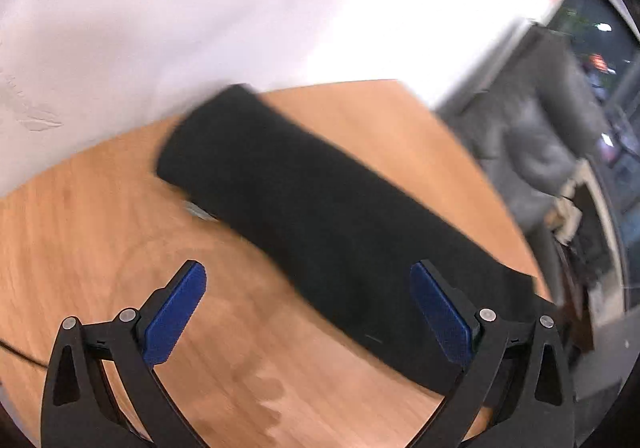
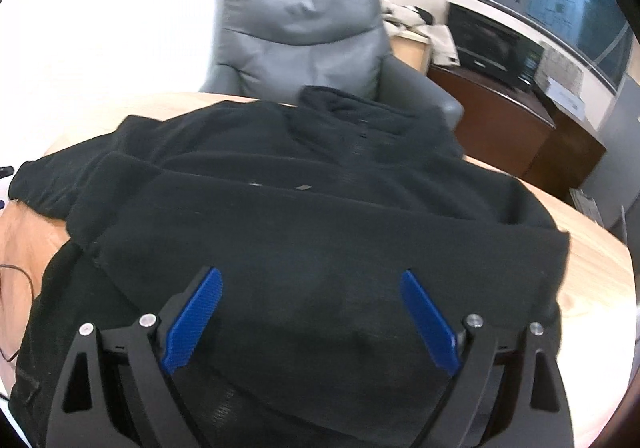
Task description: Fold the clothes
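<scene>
A black fleece jacket (image 2: 312,207) lies spread on the round wooden table (image 2: 592,268), its collar toward the far edge and one layer folded across the body. In the left wrist view one long black sleeve (image 1: 304,203) stretches diagonally across the table (image 1: 100,215). My left gripper (image 1: 308,272) is open and empty, hovering above the near part of the sleeve. My right gripper (image 2: 312,278) is open and empty, just above the jacket's near folded part.
A grey leather armchair (image 2: 300,19) stands behind the table's far edge. A dark wooden cabinet (image 2: 520,119) with a monitor is at the right. A thin cable (image 2: 16,288) lies on the table's left side. A white wall (image 1: 200,7) is beyond the table.
</scene>
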